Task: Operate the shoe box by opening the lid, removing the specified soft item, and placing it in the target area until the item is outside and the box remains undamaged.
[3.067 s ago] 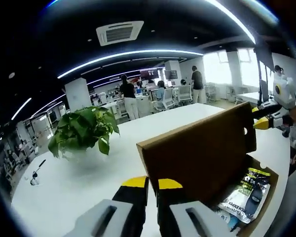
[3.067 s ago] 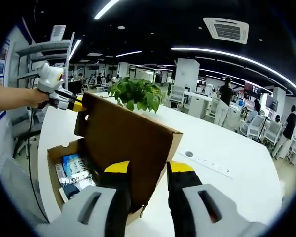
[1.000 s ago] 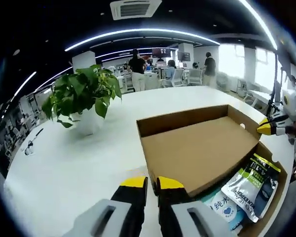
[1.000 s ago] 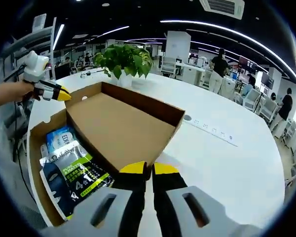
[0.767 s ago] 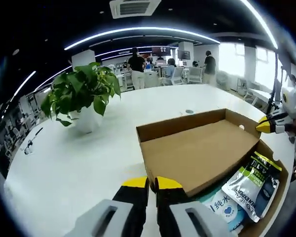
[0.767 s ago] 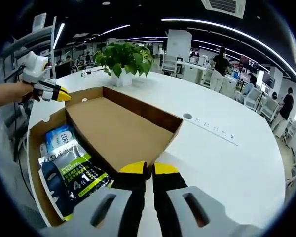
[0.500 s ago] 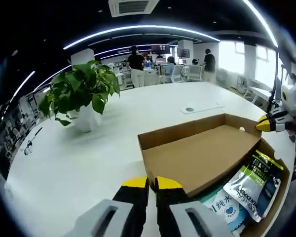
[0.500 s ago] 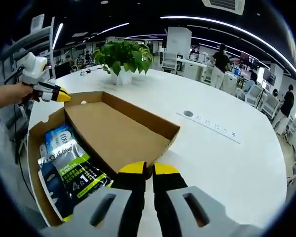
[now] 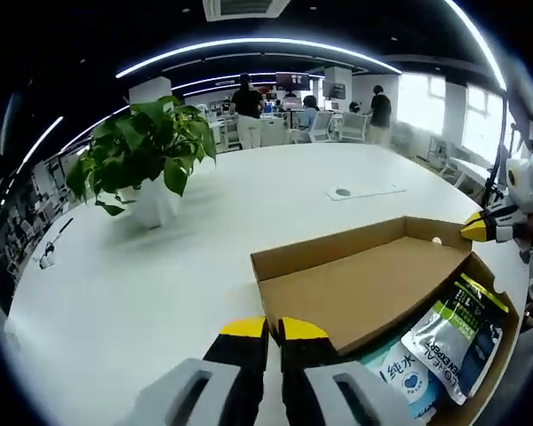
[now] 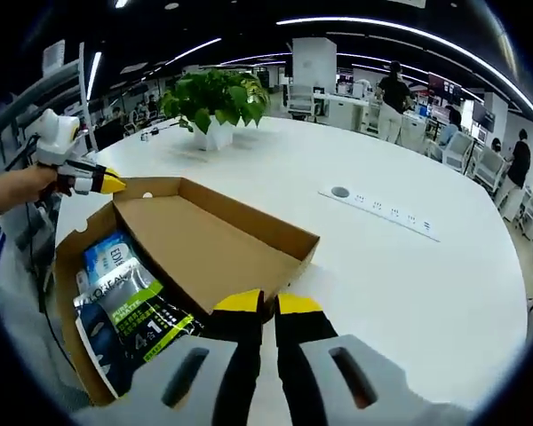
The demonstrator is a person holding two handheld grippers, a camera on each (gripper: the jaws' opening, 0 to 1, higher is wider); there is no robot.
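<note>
right gripper view: brown shoe box (image 10: 89,240) lid (image 10: 215,241) open, packets (image 10: 129,306) inside.

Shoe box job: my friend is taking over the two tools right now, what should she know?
Left tool: shut on the lid's near corner. Right tool: shut on the lid's other corner.
Shoe box sits on the white table. Its lid is swung back nearly flat, held at both ends.
Inside lie soft packs: a black and green pack on top, a blue and white pack under it.
Done: lid open, box looks unharmed.
Left: let go of the lid, lift out the named soft item, set it on the table outside the box.
</note>
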